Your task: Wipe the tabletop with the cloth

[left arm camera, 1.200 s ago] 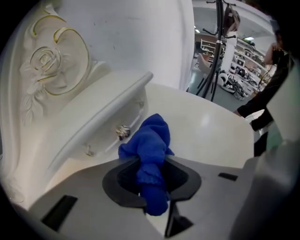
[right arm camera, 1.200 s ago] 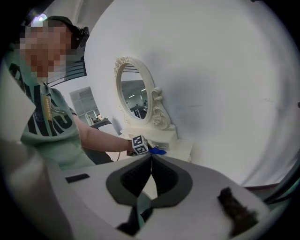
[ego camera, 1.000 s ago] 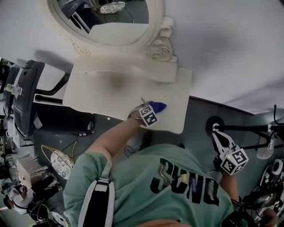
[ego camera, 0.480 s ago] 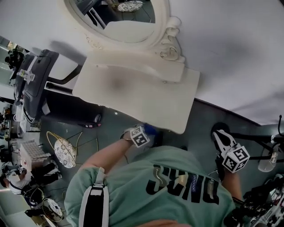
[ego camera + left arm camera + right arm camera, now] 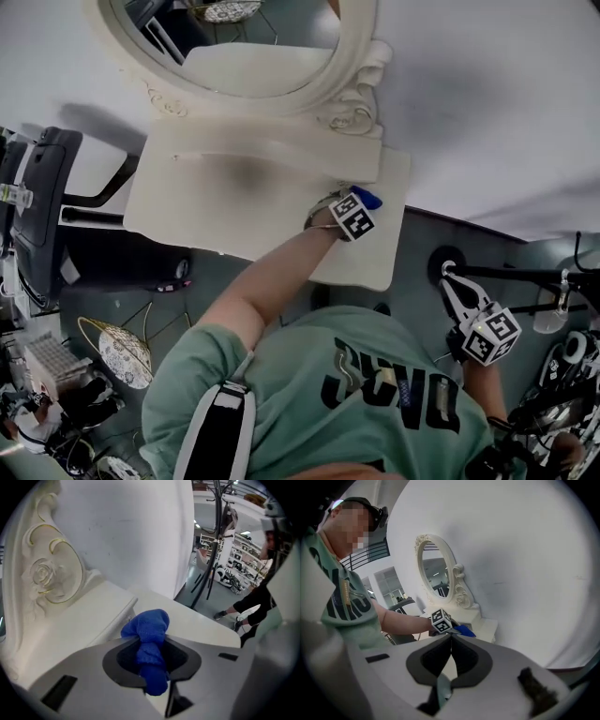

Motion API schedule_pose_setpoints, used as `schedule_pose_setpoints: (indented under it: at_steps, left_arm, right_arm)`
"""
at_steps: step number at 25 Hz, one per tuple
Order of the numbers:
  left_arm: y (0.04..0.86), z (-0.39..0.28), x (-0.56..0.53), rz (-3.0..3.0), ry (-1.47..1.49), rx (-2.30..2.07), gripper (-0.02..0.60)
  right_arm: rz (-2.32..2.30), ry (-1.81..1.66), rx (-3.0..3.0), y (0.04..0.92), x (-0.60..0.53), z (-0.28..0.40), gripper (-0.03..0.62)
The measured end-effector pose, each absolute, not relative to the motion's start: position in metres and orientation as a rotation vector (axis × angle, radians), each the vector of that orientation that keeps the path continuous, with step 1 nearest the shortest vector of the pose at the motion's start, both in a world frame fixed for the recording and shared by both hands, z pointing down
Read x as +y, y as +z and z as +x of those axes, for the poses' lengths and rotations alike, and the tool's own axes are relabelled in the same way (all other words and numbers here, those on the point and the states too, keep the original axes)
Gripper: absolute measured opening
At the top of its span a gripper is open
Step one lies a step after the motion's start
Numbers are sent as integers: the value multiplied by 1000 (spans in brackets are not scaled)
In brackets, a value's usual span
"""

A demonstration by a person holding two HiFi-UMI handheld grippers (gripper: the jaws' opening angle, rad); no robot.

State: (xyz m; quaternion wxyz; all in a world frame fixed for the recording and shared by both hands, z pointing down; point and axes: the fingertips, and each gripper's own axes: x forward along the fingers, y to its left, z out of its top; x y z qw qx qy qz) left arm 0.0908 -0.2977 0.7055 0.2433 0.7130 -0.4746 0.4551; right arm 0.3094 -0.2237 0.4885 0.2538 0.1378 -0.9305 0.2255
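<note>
Blue cloth (image 5: 149, 630) is clamped in the left tongs (image 5: 152, 644). A bunched wad bulges out past the tips and a tail hangs back between the jaws. A second ago these tongs were seen at the near edge of the tabletop (image 5: 234, 220). Half a second ago they had been drawn right off that edge, towards the person (image 5: 375, 394). Now they have been carried out again to the far right part of the surface. The cloth is set just beside the right end of the raised base (image 5: 272, 155) under the mirror (image 5: 244, 42). Whether the wad is pressed onto the surface or held just above it cannot be told. In the left gripper view it is seen low over the top, close to the step of the base.

The right tongs (image 5: 451, 644) are closed together on nothing. They are held well apart from the tabletop, low at the right near a black stand (image 5: 525, 272), and no part in the wiping is taken by them.

From this it is judged that one stroke was finished by being pulled off the near edge, and that a fresh one is being started at the far right corner. How much of the surface has already been covered cannot be told, since no mark is left by the cloth. A pull back towards the near edge is probably called for next, with the cloth kept from catching on the base.
</note>
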Motion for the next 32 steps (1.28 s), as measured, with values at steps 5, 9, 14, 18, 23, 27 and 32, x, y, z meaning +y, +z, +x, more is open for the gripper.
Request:
schedule_pose_setpoints:
  at_steps: [5,9,14,18,23,27,32]
  left_arm:
    - [748,80,-323,1754,1349,-1373,103]
    - [759,79,-330,1693,1399,-1407,100]
    - [758,112,-269,1712,1446,-1245,100]
    - [755,157,-155,1710,1407,-1134,100]
    - [762,208,-35,1616,1352,-923,100]
    - [756,217,-34,1638,1349,-908,100]
    - [679,196,-251,1962,1418,-1220,100]
  right_arm:
    - [407,643,-2505,494,-237,335,12]
    - [371,662,-2509,504,-255,361,12]
    - [315,663,-2549,504,-275,393,12]
    - [277,663,-2584,505,-282,413,12]
    - [268,700,-2619,514,-276,431,12]
    - [298,715,-2633,515,-274,442,12]
    - [388,725,-2604,515,-270,465,12]
